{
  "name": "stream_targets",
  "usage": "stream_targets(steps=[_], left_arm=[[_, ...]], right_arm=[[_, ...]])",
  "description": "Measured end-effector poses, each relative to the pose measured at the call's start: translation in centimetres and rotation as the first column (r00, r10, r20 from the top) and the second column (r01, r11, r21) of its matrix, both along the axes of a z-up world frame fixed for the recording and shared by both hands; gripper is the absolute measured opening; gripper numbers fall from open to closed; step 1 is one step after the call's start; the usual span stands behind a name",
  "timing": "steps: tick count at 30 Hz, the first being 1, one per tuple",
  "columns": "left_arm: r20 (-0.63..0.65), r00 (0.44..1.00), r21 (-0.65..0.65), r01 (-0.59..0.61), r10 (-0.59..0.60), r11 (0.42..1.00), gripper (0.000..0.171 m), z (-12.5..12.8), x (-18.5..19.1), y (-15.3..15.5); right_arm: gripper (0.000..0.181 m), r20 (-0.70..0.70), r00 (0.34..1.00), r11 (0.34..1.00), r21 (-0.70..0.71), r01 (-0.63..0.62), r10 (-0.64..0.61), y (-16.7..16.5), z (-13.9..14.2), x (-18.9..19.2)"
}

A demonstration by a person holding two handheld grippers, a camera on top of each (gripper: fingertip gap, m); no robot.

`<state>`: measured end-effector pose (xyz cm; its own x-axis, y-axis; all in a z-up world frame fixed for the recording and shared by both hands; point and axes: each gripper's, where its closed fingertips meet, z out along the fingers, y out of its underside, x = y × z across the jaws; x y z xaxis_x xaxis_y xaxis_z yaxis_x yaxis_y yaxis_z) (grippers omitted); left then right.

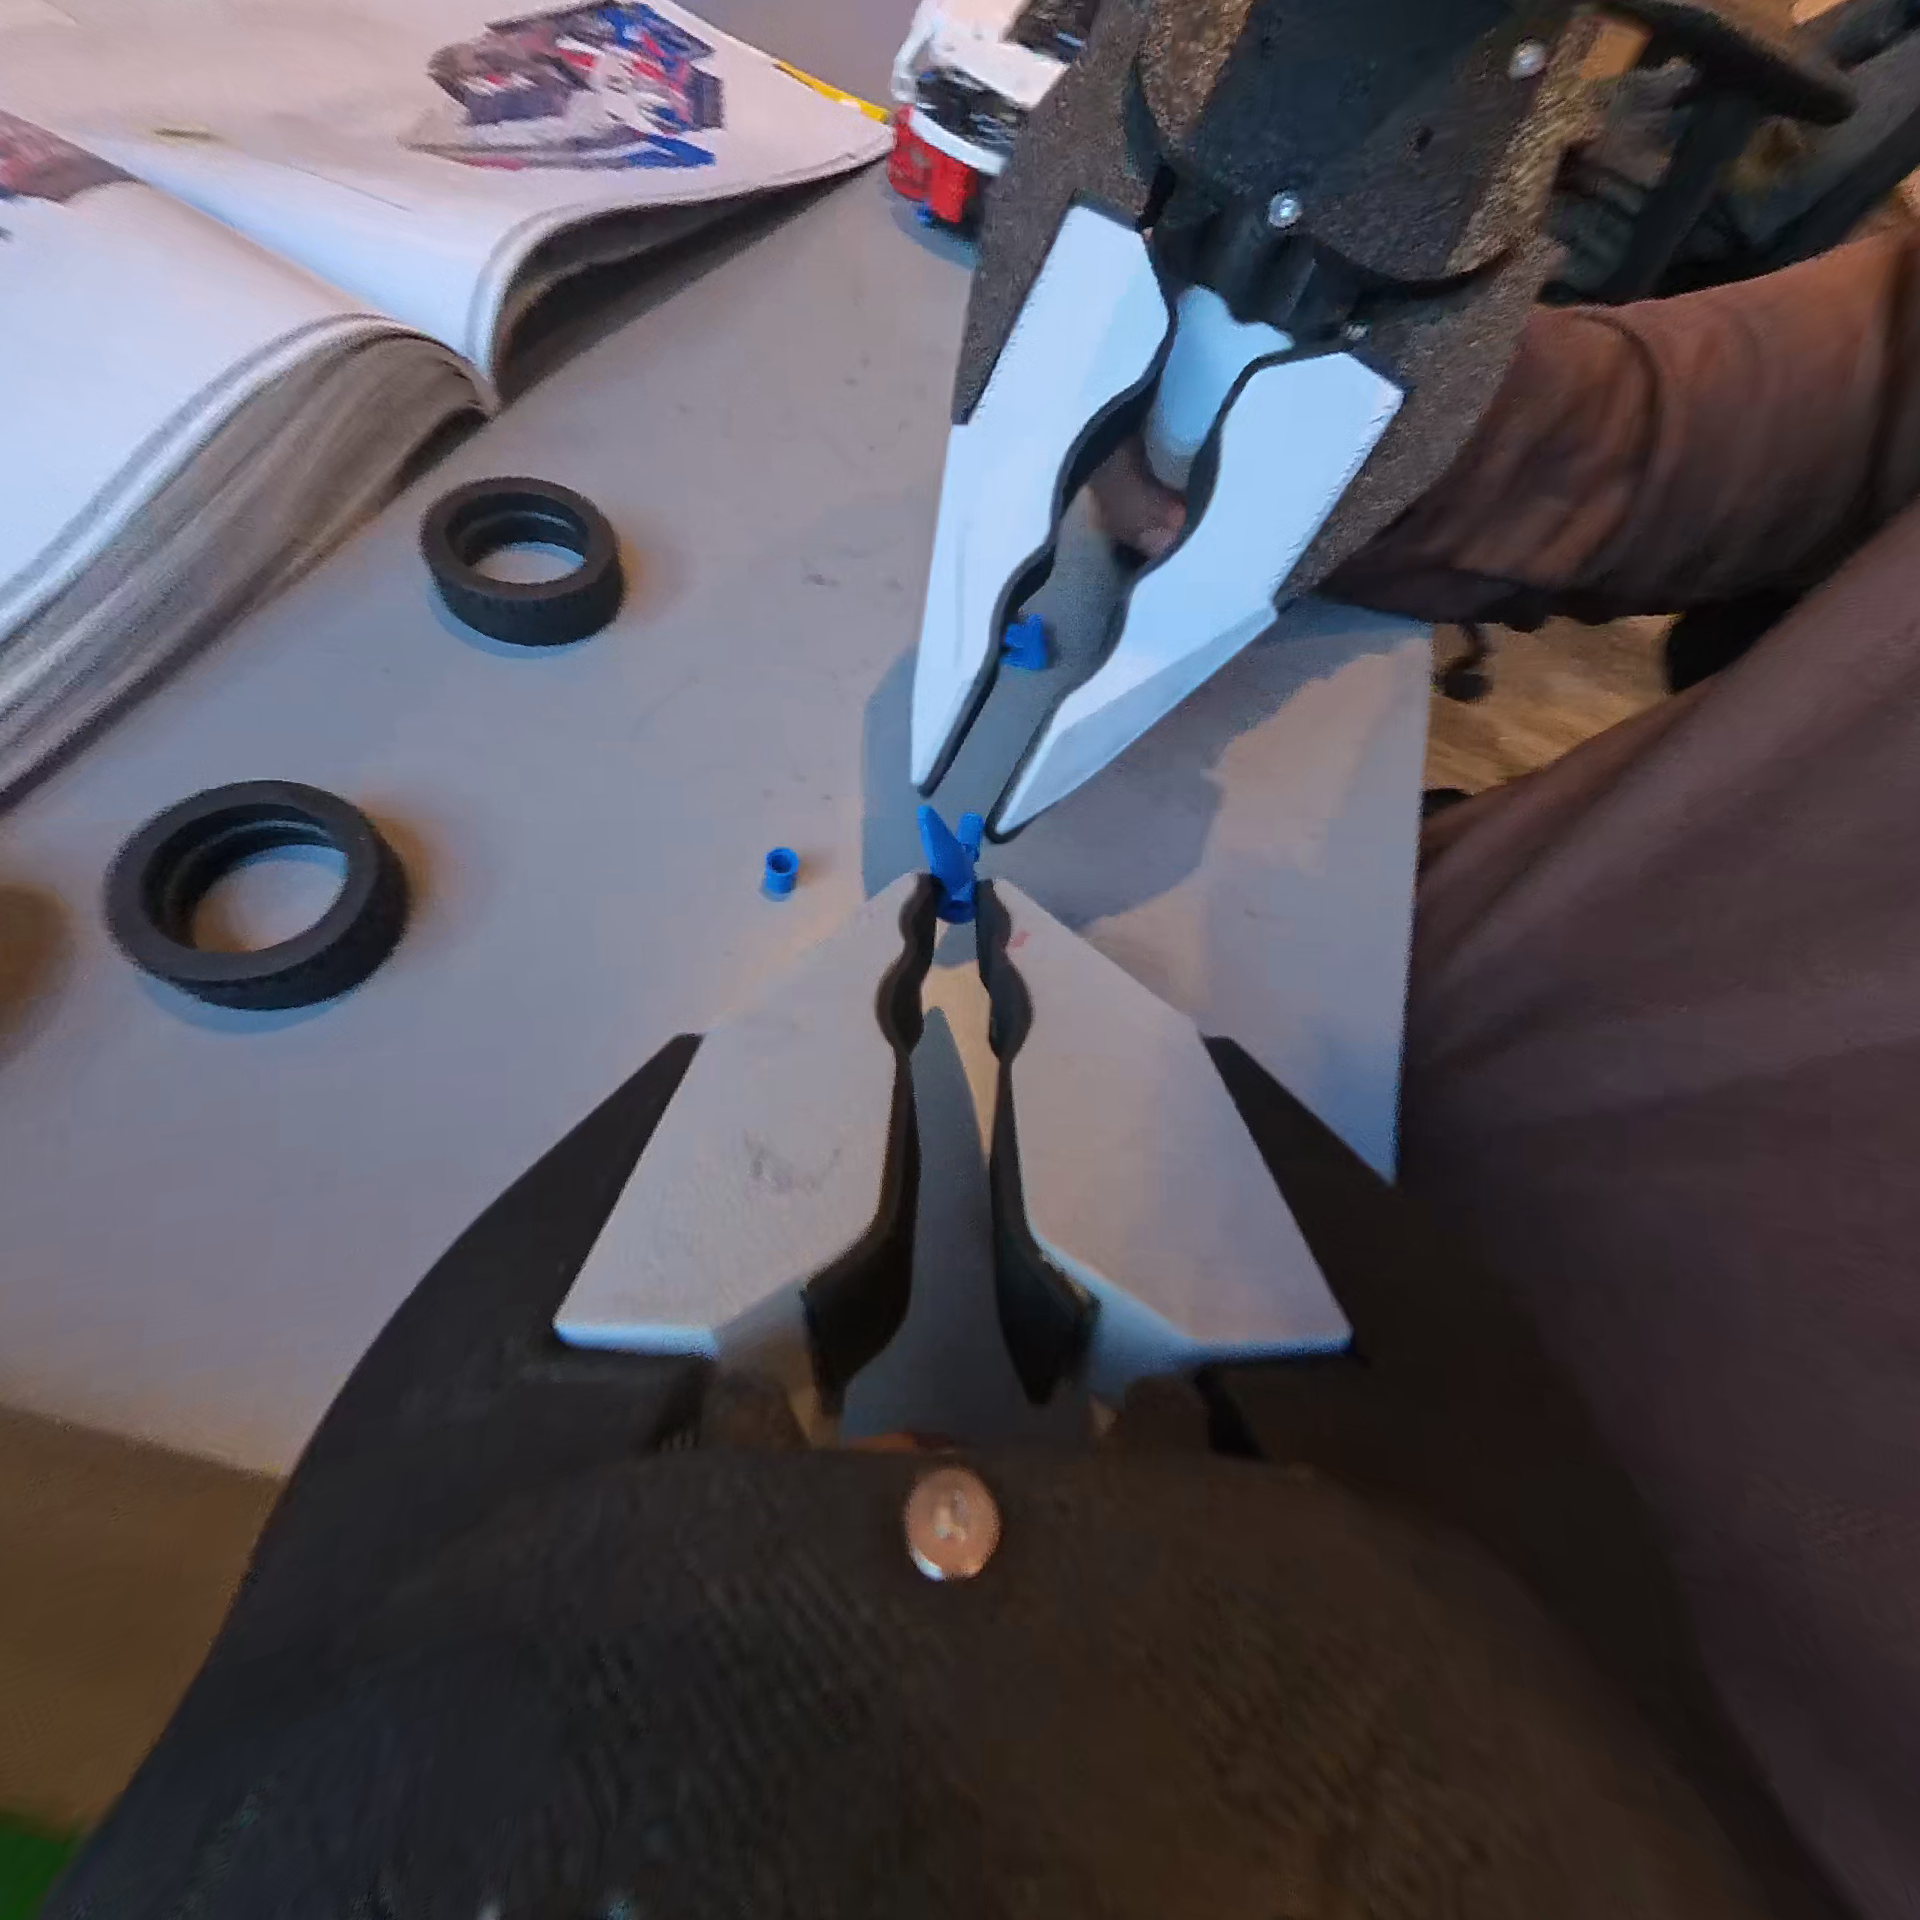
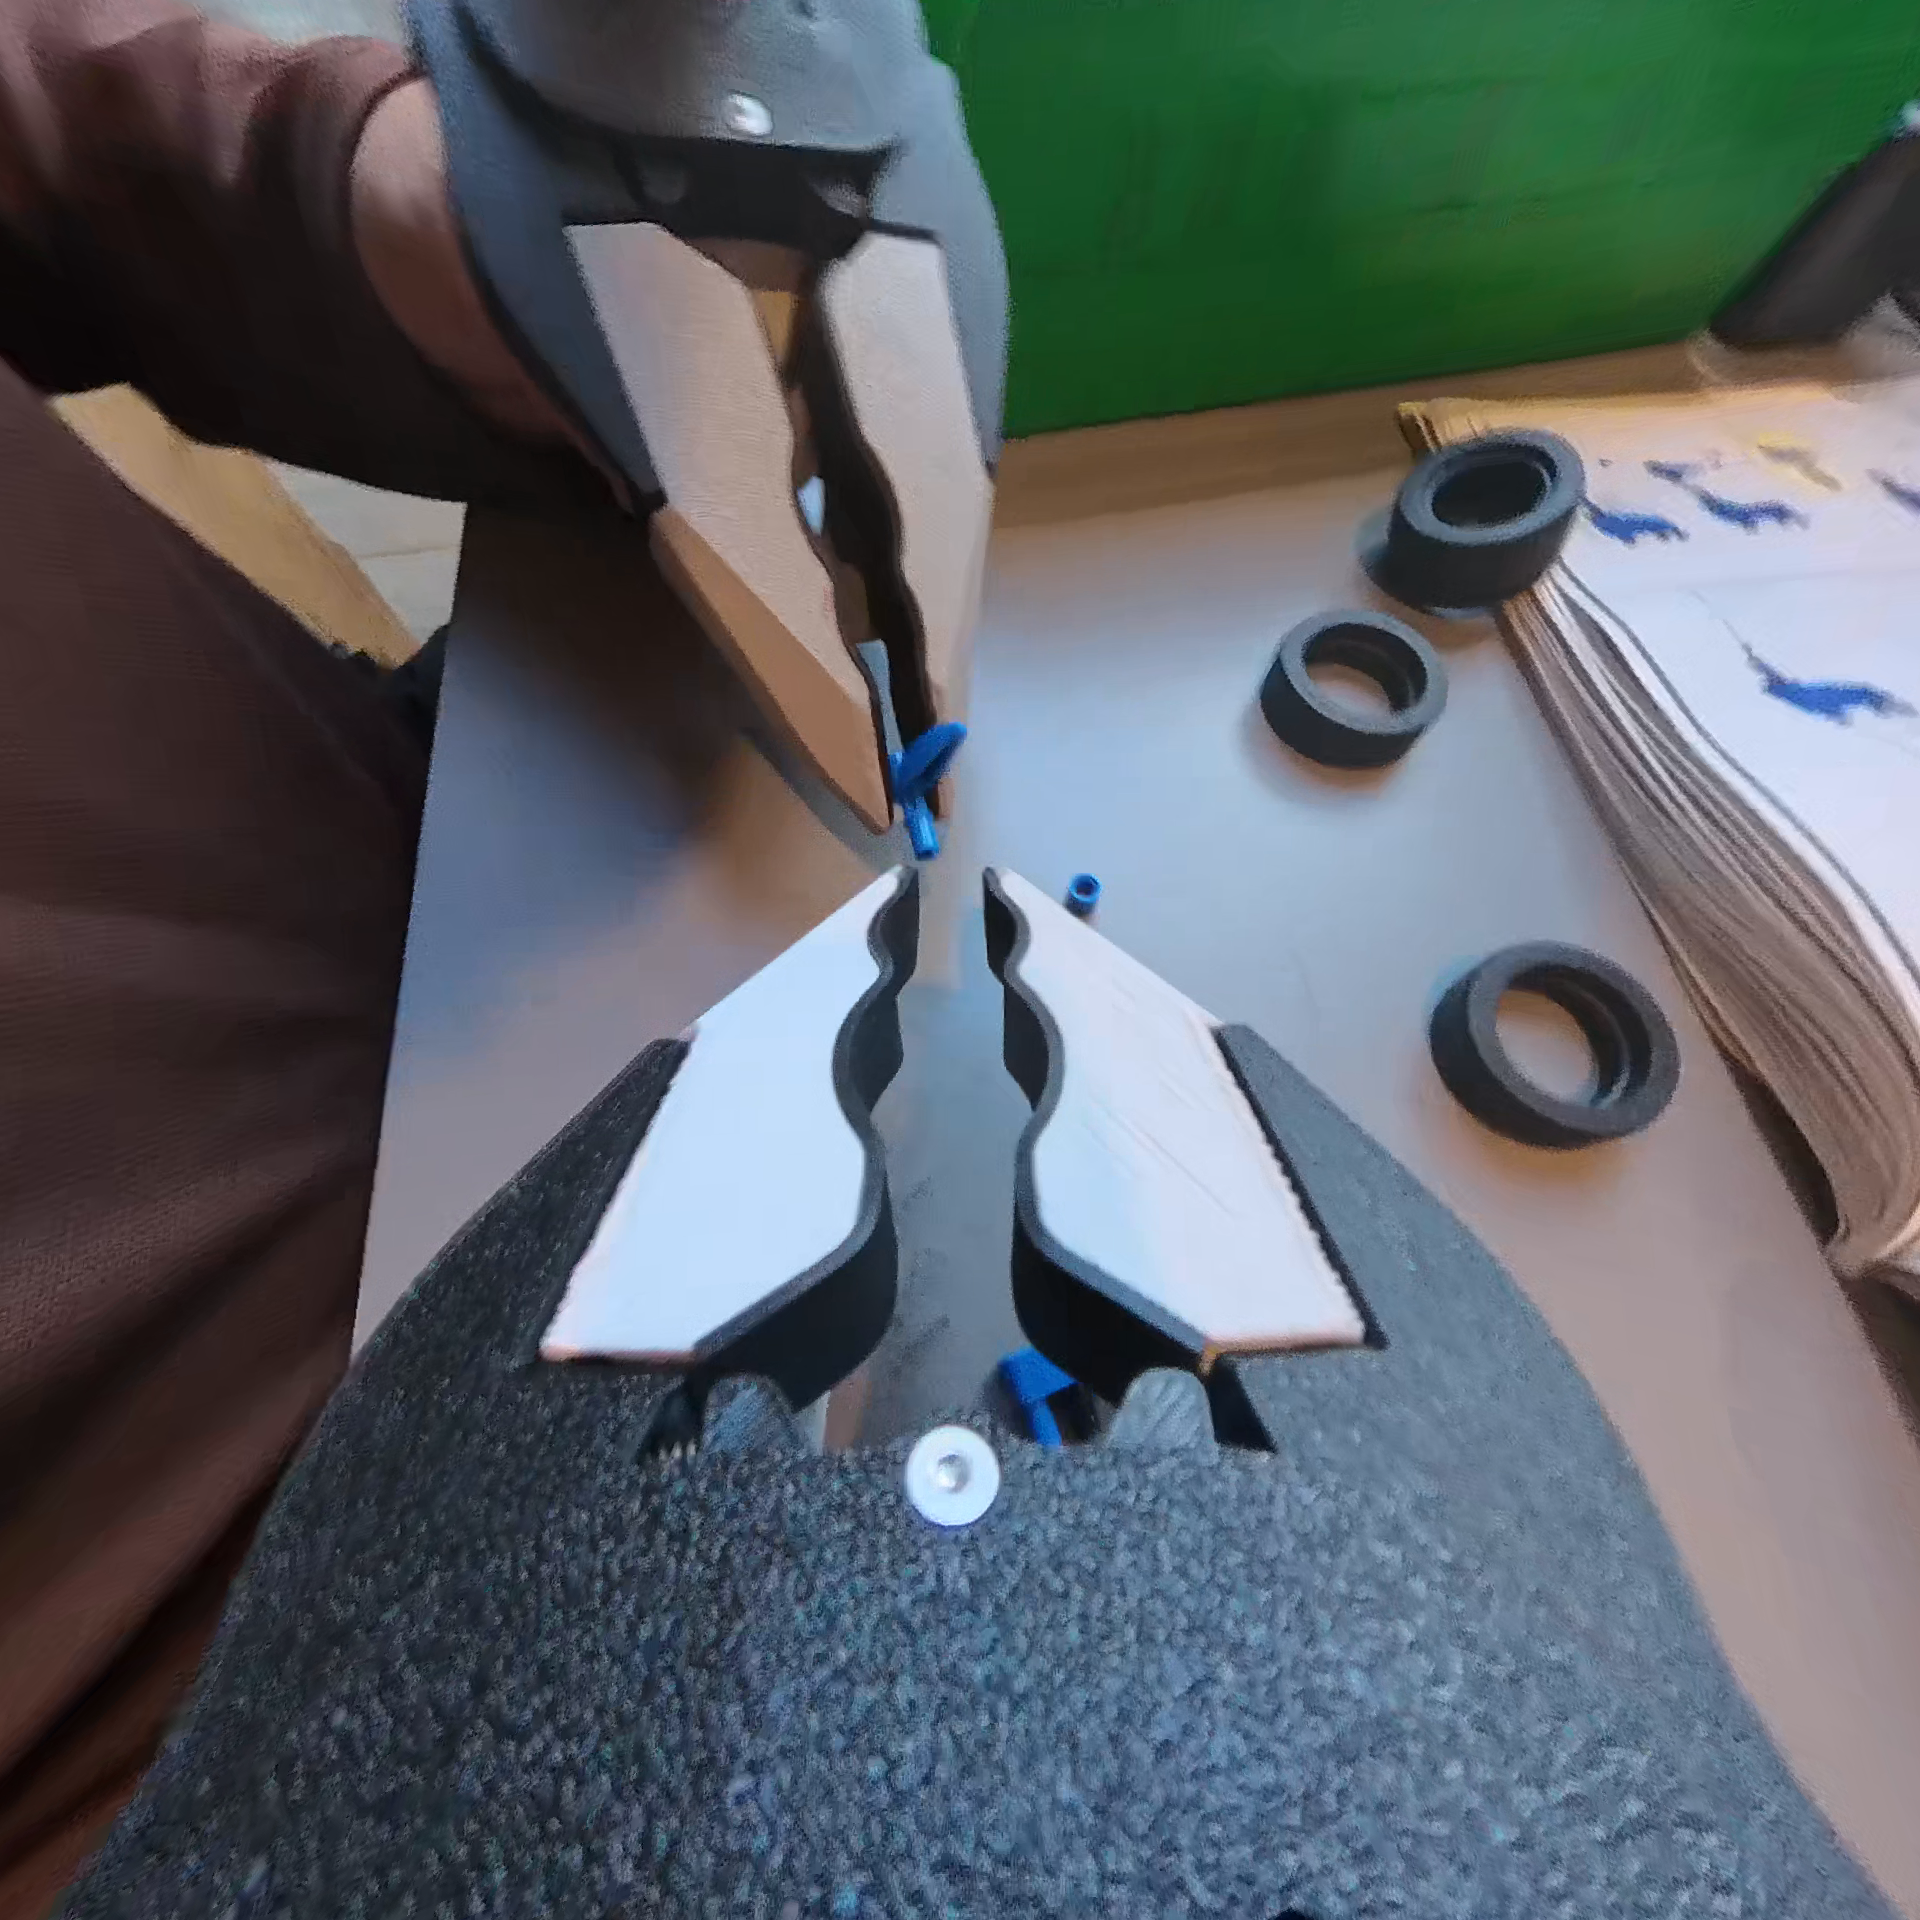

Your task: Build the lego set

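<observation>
My left gripper (image 1: 953, 891) is shut on a small blue lego pin piece (image 1: 951, 857) and holds it above the grey table (image 1: 675, 644). It also shows in the right wrist view (image 2: 912, 816) with the blue piece (image 2: 920, 774) sticking out of its tips. My right gripper (image 2: 951, 883) is open and empty, tip to tip with the left one, just short of the blue piece. It reaches in from the top of the left wrist view (image 1: 964, 808). A small blue cylinder (image 1: 778, 871) lies on the table just beside the tips and also shows in the right wrist view (image 2: 1083, 891).
Another blue piece (image 1: 1023, 644) lies under the right gripper. Black tyres (image 1: 520, 561) (image 1: 255, 894) lie left. An open instruction booklet (image 1: 260, 260) fills the far left. A red and white part-built model (image 1: 951, 114) stands behind. The table's edge (image 1: 1408, 883) is close on the right. The tips of both grippers are at nearly the same place.
</observation>
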<state>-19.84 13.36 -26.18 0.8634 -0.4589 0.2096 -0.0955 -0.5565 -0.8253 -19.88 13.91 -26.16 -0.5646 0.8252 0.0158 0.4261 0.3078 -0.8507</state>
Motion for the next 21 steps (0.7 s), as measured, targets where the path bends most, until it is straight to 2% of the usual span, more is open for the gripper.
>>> stream_targets(steps=[2,4,6,8,13,16,21], left_arm=[[-0.109,0.992,0.023,-0.052,0.055,0.998,0.004,-0.2,-1.0,0.4],[-0.221,0.971,0.048,-0.079,0.088,0.996,0.004,-0.3,-1.4,0.7],[-0.311,0.942,0.087,-0.102,0.124,0.991,0.004,-0.2,-1.8,1.2],[-0.417,0.895,0.125,-0.111,0.154,0.986,0.004,-0.3,-2.3,1.4],[-0.583,0.783,0.211,-0.113,0.218,0.971,0.004,0.0,-2.3,2.1],[-0.660,0.709,0.246,-0.111,0.250,0.963,0.004,0.3,-2.8,2.4],[-0.691,0.676,0.260,-0.099,0.257,0.960,0.005,0.4,-2.9,2.3]], right_arm=[[0.007,0.075,0.993,0.994,-0.060,0.096,-0.091,1.0,-0.5,-0.3],[0.007,0.203,0.966,0.960,-0.193,0.201,-0.162,1.5,-0.9,-0.4],[0.018,0.302,0.942,0.901,-0.354,0.253,-0.146,1.1,-0.7,-0.3],[0.027,0.324,0.938,0.844,-0.461,0.272,-0.126,0.8,0.1,-0.5],[0.034,0.327,0.934,0.790,-0.530,0.309,-0.146,0.7,0.6,-1.4],[0.031,0.319,0.934,0.773,-0.548,0.319,-0.159,0.6,0.9,-2.0],[0.030,0.302,0.938,0.738,-0.592,0.323,-0.168,1.0,1.6,-2.4]])
